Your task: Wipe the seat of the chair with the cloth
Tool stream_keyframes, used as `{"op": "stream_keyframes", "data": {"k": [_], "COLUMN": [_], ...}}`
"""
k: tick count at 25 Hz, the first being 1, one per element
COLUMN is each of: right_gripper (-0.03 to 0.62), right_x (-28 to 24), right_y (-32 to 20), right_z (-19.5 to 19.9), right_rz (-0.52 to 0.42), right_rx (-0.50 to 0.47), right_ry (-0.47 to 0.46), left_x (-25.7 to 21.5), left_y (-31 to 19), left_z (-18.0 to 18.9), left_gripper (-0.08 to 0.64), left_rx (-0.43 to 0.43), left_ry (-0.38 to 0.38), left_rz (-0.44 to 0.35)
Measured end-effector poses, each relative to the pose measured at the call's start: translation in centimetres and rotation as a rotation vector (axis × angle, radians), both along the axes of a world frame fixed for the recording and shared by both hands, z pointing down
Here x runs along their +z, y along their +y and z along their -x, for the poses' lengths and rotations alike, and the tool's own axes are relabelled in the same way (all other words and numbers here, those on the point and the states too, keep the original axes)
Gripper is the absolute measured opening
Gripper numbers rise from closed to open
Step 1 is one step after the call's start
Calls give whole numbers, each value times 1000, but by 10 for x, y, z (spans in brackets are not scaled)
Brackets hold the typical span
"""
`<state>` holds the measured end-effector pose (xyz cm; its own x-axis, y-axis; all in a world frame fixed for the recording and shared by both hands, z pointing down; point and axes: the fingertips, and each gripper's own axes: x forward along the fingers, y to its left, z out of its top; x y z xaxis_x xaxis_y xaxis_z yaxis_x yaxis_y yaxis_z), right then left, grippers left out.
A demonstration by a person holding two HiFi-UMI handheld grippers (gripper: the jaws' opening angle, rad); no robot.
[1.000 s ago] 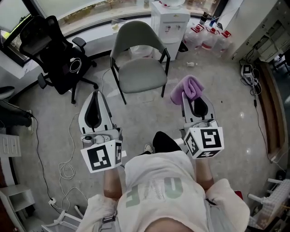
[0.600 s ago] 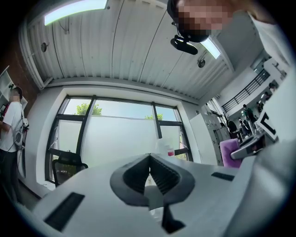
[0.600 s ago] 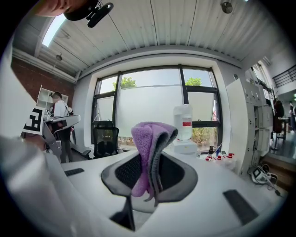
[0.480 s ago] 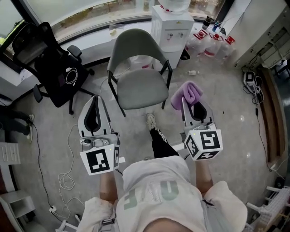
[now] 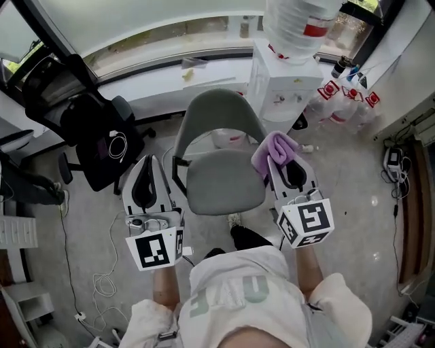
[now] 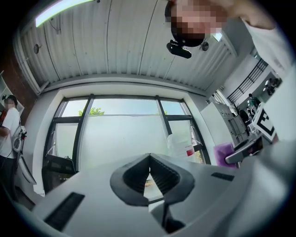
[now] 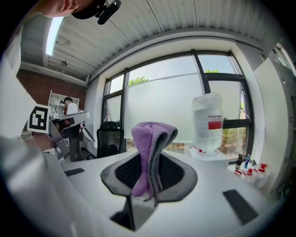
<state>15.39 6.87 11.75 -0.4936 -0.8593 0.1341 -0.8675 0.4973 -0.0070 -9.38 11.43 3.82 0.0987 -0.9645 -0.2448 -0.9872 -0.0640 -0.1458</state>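
We record one grey chair (image 5: 219, 115) with a curved back and black legs, standing on the floor (image 5: 353, 204) directly ahead of the person (image 5: 238, 292), its padded seat (image 5: 224, 182) bare. We list one purple cloth (image 5: 274, 148), folded and bunched, held in the right gripper (image 5: 284, 162). That gripper's own view shows both jaws pinching the fold, with a loop of cloth rising above the tips and a tail hanging down between the pads. In the head view the cloth lies over the seat's back right corner; we cannot tell whether it touches the seat. We note the left gripper (image 5: 146, 160) off the seat's left edge, above the floor, with its jaws pressed together at the tips and nothing between them. Around these we count a black office chair (image 5: 95, 136) to the left of the grey one, a white water dispenser (image 5: 282, 88) behind its back right, carrying a large clear bottle (image 5: 299, 17), a loose white cable (image 5: 102, 285) on the floor at lower left, and a wide window (image 6: 125, 134) along the far wall.
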Motion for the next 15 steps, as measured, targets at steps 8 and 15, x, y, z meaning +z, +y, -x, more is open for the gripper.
{"op": "stream_keyframes", "data": {"k": [8,15], "right_gripper": [94,94], "right_x": [17,26], "right_y": [-81,-111], "right_z": [42,67], "right_rz": [116,176], "right_rx": [-111,-92], "right_ry": [-27,-64], "left_x": [6,19], "left_y": [-96,-134], "left_z": [6,20], "left_gripper": [12,12], "left_rx": [14,64], "left_ry": [37,72], "left_rz": [39,66]}}
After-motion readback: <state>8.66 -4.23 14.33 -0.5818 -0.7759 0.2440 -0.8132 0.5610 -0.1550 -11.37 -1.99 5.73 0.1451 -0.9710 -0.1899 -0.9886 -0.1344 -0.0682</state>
